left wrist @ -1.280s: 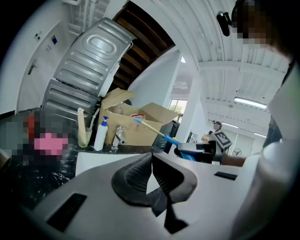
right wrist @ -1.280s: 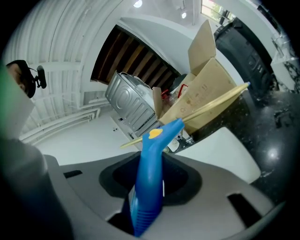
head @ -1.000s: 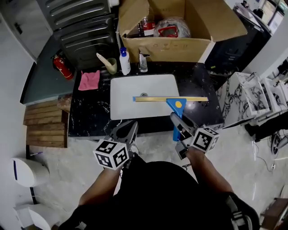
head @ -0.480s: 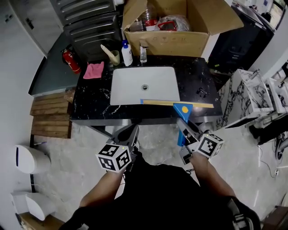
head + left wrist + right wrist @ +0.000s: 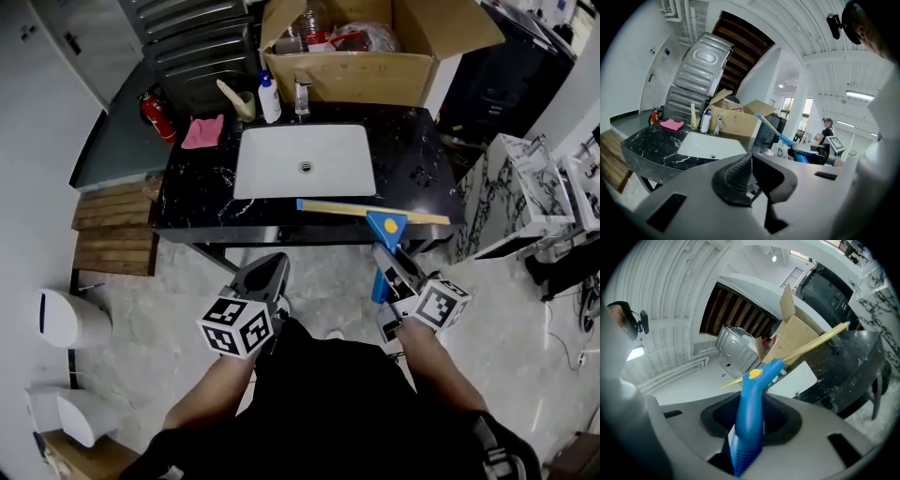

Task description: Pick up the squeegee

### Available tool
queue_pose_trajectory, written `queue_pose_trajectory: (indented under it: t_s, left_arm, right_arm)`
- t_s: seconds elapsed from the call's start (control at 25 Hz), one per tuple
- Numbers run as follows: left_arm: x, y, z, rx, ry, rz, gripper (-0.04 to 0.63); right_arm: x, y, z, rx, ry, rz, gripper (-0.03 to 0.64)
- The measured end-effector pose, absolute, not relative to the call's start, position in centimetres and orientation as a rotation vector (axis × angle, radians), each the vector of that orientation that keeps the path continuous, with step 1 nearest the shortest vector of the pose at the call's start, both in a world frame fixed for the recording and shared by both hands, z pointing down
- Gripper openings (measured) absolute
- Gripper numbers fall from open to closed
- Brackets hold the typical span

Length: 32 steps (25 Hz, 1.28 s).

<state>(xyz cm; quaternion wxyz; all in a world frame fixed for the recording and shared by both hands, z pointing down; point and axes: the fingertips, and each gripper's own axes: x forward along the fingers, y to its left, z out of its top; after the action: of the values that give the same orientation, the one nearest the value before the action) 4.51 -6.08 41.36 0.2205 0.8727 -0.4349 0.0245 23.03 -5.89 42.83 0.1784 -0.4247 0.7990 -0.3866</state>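
Note:
The squeegee (image 5: 384,225) has a blue handle and a long yellow blade. My right gripper (image 5: 392,267) is shut on the handle and holds it out level, with the blade lying across the front edge of the black counter (image 5: 197,202). In the right gripper view the handle (image 5: 750,413) stands up between the jaws and the blade (image 5: 811,345) slants across above it. My left gripper (image 5: 265,275) hangs beside it over the floor, jaws shut on nothing. In the left gripper view the pads (image 5: 740,171) meet, and the squeegee (image 5: 786,139) shows at the right.
A white sink (image 5: 305,161) is set in the counter. Behind it stand a cardboard box (image 5: 375,56), a faucet (image 5: 302,97) and a soap bottle (image 5: 270,98). A pink cloth (image 5: 203,131) lies at the back left. A marble cabinet (image 5: 516,197) stands at the right, wooden boards (image 5: 112,230) at the left.
Both grippers have drawn back from the counter toward the person. The squeegee came with the right gripper: its blade was over the sink and is now at the counter's front edge.

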Motion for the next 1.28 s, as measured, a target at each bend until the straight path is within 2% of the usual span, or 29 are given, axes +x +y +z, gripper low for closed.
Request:
queue_pose_trajectory:
  t_s: [0.92,1.28]
  left_arm:
    - [-1.1,-7.2,39.7,2.476,-1.069,0.088,0.017]
    - [-1.3,-7.5,40.5,2.468,-1.046,0.093,0.017]
  right_arm:
    - [17.1,-6.1,38.7,-1.316,2.191,-0.954,0.133]
    - [15.6,-4.9,39.5,-1.283,2.154,-1.049,0.133]
